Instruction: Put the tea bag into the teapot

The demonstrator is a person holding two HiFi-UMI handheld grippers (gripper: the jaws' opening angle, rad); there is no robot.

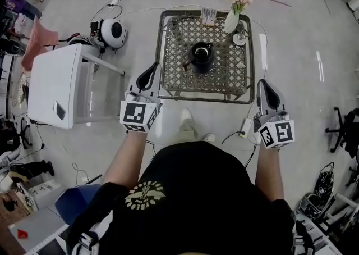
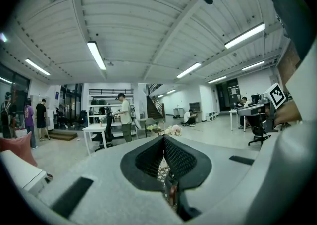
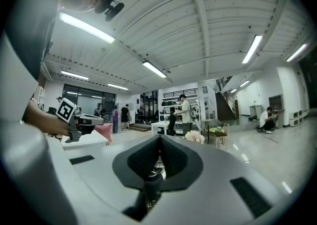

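Note:
A black teapot (image 1: 202,57) stands in the middle of a low table with a metal lattice top (image 1: 174,68), in front of me in the head view. At the table's far right corner are a white vase with pink flowers (image 1: 233,18) and a small white dish (image 1: 240,39). I cannot make out a tea bag. My left gripper (image 1: 153,68) hovers at the table's near left corner, jaws shut and empty. The right gripper (image 1: 263,84) is just off the near right corner, also shut and empty. In each gripper view the pads meet at the tip: left gripper (image 2: 163,138), right gripper (image 3: 159,138).
A white side table (image 1: 56,85) stands to the left, with a pink cushion (image 1: 39,37) and a round white device (image 1: 112,32) on the floor beyond it. A power strip (image 1: 245,127) and cables lie near my feet. An office chair (image 1: 342,127) is at the right. People stand far off.

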